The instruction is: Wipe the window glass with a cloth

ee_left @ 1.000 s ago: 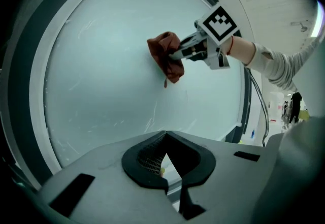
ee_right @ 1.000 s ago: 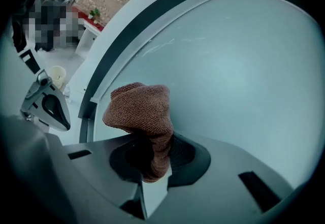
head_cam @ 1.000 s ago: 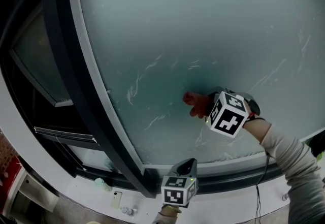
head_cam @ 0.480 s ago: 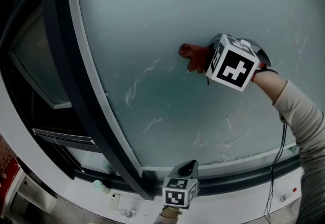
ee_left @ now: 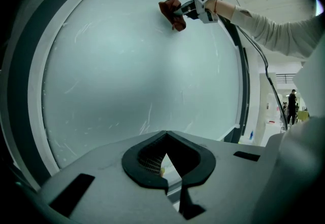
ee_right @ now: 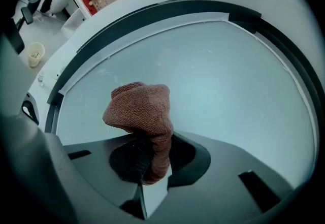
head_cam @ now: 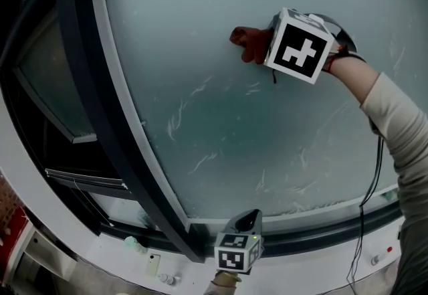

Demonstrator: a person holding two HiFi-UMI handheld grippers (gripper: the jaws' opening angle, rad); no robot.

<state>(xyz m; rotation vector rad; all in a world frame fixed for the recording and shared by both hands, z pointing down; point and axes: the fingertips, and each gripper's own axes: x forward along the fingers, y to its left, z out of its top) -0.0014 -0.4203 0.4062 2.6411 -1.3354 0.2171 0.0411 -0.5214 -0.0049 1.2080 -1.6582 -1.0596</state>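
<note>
Right gripper [ee_right: 152,167] clamped on brown cloth [ee_right: 139,111], pressed to window glass [head_cam: 234,140] near top edge; left gripper [ee_left: 167,169] closed, empty.

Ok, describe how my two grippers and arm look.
Both the left gripper and right gripper have pale grey bodies with black, scoop-shaped jaw pads, and each carries a white cube printed with black square markers. A cream long sleeve covers the right arm, and a thin black cable hangs beside it.
</note>
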